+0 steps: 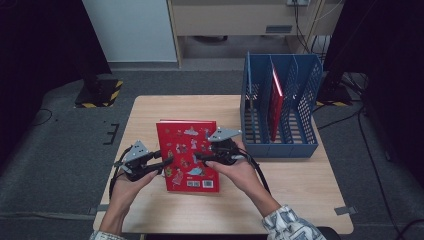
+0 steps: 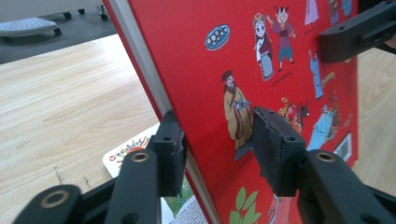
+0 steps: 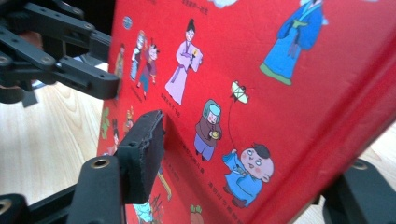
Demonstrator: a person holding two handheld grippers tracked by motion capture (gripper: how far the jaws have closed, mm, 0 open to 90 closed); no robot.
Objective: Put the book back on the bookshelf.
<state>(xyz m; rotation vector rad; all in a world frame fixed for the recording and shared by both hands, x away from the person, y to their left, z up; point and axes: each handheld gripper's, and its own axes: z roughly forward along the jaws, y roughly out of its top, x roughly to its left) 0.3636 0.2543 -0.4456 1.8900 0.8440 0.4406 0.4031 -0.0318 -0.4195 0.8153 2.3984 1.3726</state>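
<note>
Forearms reach in over the pale wooden table (image 1: 150, 107), grey carpet all around. Left gripper (image 1: 162, 162) is clamped on the red book's (image 1: 187, 150) left edge, cover lifted; right gripper (image 1: 200, 156) straddles its right edge, grip uncertain. Blue file rack (image 1: 280, 147) stands just beside.

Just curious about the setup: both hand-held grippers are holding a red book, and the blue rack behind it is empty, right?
Not quite. The blue rack is not empty: the high view shows a red book standing upright in it. The rest holds: the left hand-held gripper and right hand-held gripper grip the red picture book.
</note>
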